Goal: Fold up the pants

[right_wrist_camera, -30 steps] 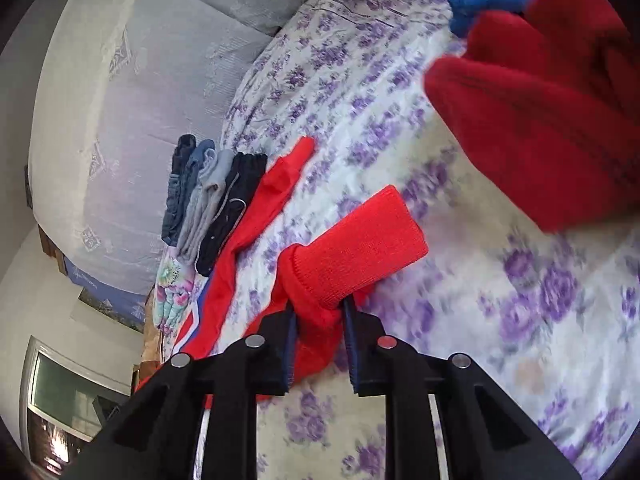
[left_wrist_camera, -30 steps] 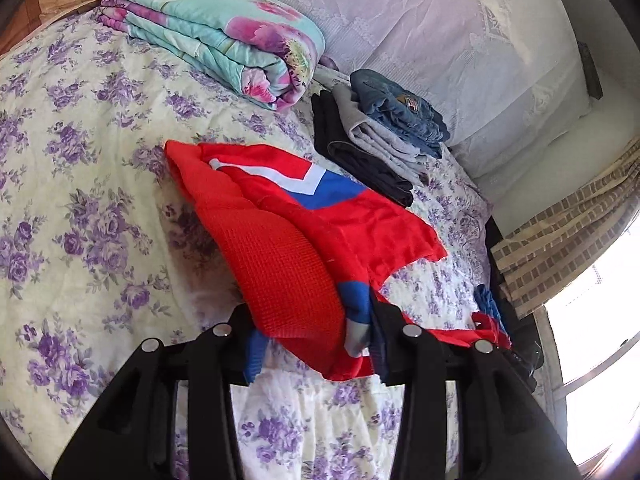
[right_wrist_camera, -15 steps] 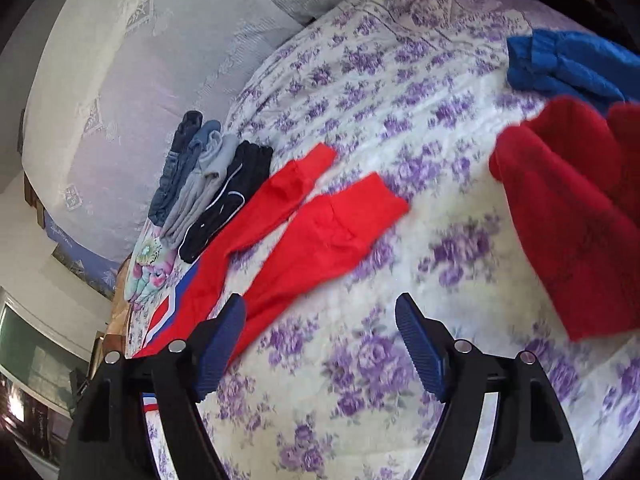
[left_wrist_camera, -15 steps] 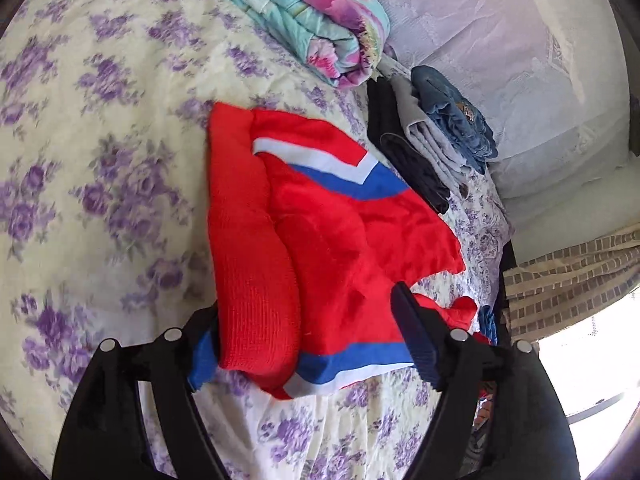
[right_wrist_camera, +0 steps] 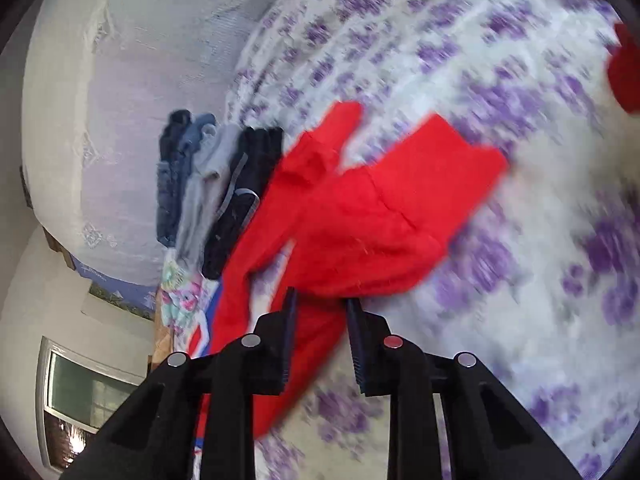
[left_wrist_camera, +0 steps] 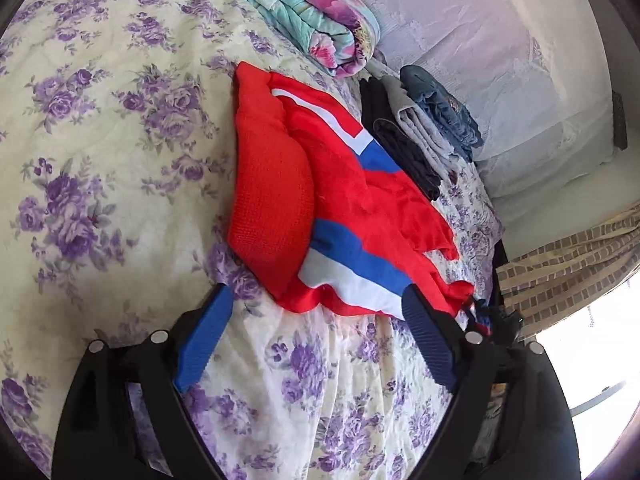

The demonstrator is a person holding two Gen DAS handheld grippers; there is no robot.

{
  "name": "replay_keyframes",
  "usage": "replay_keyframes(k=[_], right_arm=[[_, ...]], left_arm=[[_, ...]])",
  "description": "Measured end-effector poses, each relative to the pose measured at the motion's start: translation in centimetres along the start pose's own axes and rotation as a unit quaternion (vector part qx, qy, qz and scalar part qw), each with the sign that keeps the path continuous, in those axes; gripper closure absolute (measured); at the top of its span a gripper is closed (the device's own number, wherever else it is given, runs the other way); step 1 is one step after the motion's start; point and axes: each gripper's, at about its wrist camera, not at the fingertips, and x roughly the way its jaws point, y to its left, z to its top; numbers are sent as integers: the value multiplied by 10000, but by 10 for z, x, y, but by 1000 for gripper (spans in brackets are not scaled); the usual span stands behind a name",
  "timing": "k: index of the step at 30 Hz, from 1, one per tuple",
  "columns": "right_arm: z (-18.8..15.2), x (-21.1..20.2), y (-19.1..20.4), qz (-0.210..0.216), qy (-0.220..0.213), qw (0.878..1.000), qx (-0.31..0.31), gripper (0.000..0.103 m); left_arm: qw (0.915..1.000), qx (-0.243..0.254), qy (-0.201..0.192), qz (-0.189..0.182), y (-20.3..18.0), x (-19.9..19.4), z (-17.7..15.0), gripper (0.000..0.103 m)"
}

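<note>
Your landmark is the flowered bedspread point(left_wrist_camera: 100, 160): the red pants point(left_wrist_camera: 340, 200) lie across its middle, waist end doubled over nearest you, legs running away toward the stack of folded clothes point(left_wrist_camera: 420, 132) at the far edge. That looks like only a first fold; the legs have yet to be brought over. Your left gripper point(left_wrist_camera: 316, 340) hangs with jaws wide apart, holding nothing. Your right gripper point(right_wrist_camera: 320, 308) is clamped on a red leg.
</note>
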Motion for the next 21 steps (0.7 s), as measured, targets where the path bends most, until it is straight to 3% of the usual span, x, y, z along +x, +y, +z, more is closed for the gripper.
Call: replay_keyframes(k=[1, 2, 3, 9, 12, 14, 18, 20, 21], right_arm=[[11, 1, 12, 126, -192, 9997, -108, 71], [23, 6, 24, 193, -250, 9989, -343, 51], [34, 10, 33, 158, -197, 9982, -535, 45], [17, -24, 8, -345, -167, 9979, -520, 45], [3, -30, -22, -452, -58, 9988, -176, 49], [-1, -14, -35, -532, 117, 9985, -73, 63], [2, 7, -24, -452, 102, 9988, -180, 63], [5, 11, -16, -383, 45, 9989, -247, 81], [5, 9, -12, -317, -18, 9992, -228, 83]], left_arm=[[10000, 46, 5, 51, -3, 1, -1, 18], [10000, 65, 27, 49, -5, 3, -2, 17], [10000, 56, 41, 31, -7, 4, -4, 17], [9998, 184, 4, -99, -6, 0, -18, 16], [9995, 274, -49, -154, -7, 3, -21, 11], [9994, 301, -75, -131, -9, 6, -20, 6], [9990, 427, -153, -5, -14, 10, -21, 5], [9986, 490, -198, 7, -15, 9, -23, 5], [9987, 474, -209, 6, -14, 8, -24, 5]])
